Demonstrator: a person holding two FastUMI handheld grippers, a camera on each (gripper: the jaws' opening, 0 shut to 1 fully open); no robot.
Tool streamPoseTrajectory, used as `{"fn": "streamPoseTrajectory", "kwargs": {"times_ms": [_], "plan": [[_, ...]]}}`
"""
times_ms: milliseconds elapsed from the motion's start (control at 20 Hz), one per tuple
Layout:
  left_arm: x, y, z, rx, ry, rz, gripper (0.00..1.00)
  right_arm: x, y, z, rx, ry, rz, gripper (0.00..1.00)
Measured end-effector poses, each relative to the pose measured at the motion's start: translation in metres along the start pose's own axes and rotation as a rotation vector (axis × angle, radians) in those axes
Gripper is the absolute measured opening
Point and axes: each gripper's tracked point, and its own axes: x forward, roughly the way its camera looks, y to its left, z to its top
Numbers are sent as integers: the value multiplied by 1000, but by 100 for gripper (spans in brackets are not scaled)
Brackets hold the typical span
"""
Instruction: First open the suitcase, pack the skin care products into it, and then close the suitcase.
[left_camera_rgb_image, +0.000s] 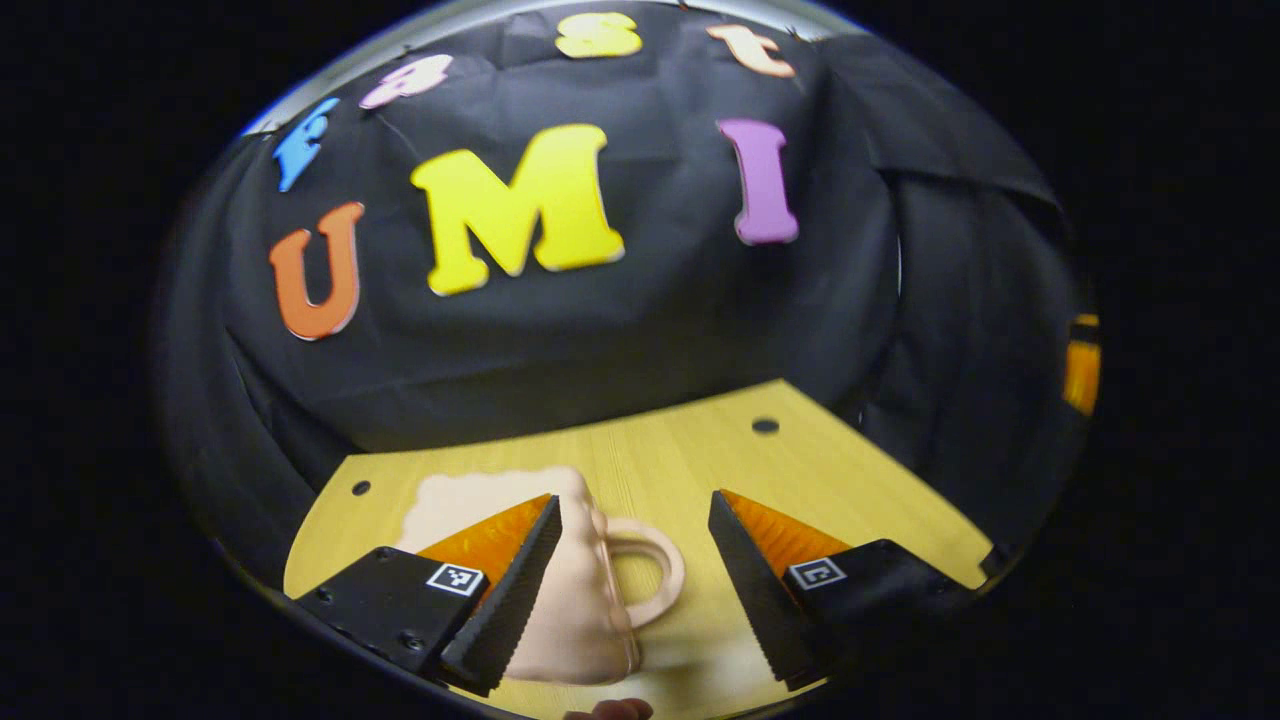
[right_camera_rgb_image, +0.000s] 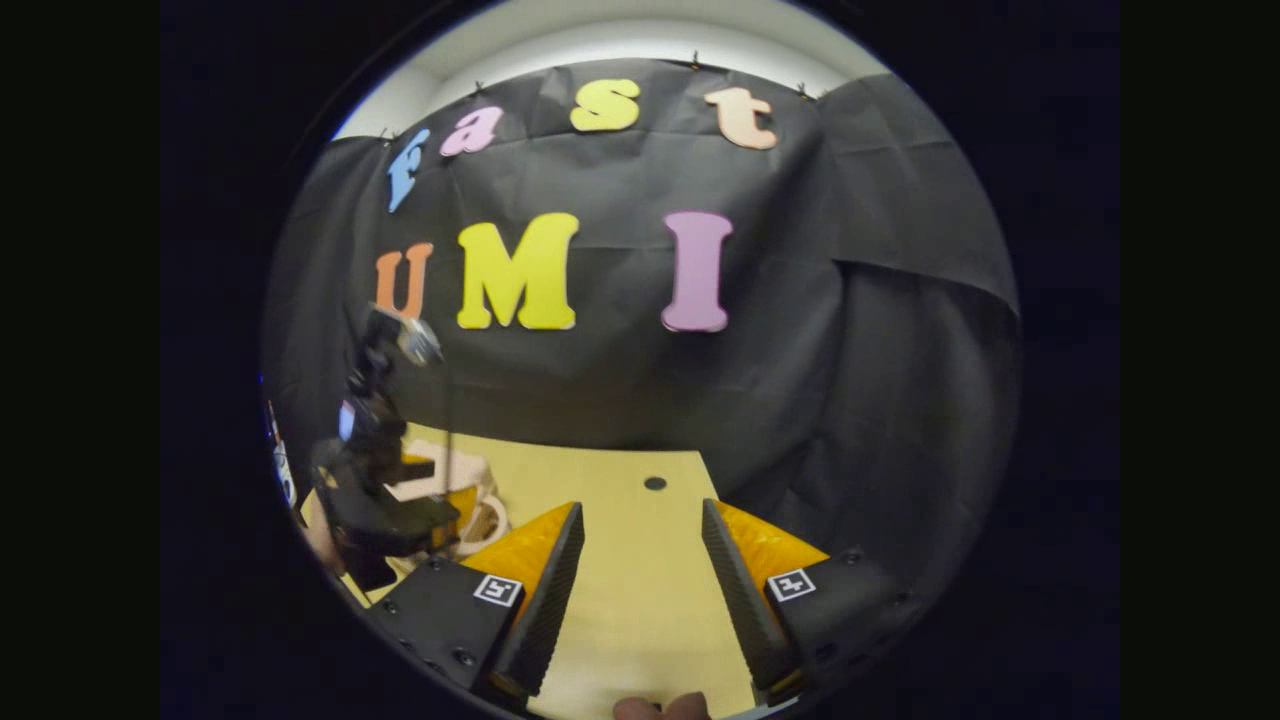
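Both grippers hang low over the yellow table (right_camera_rgb_image: 640, 560), each with its 2 fingers spread wide and gripping nothing.

From the left gripper (left_camera_rgb_image: 634, 580), the nearest thing is a pale pink, mug-shaped piece with a looped handle (left_camera_rgb_image: 655, 570). It sits between the jaws but hard toward the left finger (left_camera_rgb_image: 505, 590), which covers part of its body; whether they touch I cannot tell. The loop points toward the right finger, with bare table between. The body (left_camera_rgb_image: 580, 620) runs away from the jaws toward a paler, scalloped top edge. Whether this is 1 of the skin care products or the little case itself, I can't say; no obvious suitcase lid or latch is on view.

From the right gripper (right_camera_rgb_image: 634, 570) there is only bare tabletop between the fingers. The left gripper (right_camera_rgb_image: 385, 520) sits off to its left, over the same pink piece (right_camera_rgb_image: 470, 480).

So the left hand is plainly the nearer, and likely needs only a slight shift leftward to centre its jaws on the body.
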Motion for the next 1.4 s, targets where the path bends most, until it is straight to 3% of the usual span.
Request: {"fn": "streamPoseTrajectory", "kwargs": {"times_ms": [100, 300, 400, 550, 650, 950, 1400], "plan": [[-20, 28, 44, -27, -82, 43, 99, 8, 32, 29, -17, -65, 52, 71], [-65, 84, 106, -88, -257, 141, 99, 14, 79, 78, -21, -200, 101, 71], [-82, 102, 120, -122, -300, 164, 99, 13, 99, 93, -4, -250, 113, 69], [-95, 102, 128, -190, -372, 121, 97, 12, 130, 95, 13, -266, 136, 71], [-113, 125, 133, -173, -415, 189, 97, 13, 143, 93, 7, -269, 137, 71], [-126, 134, 129, -133, -414, 215, 98, 6, 160, 93, 10, -289, 114, 71], [-129, 144, 118, -171, -372, 216, 98, 7, 171, 93, 29, -283, 110, 72]]}}
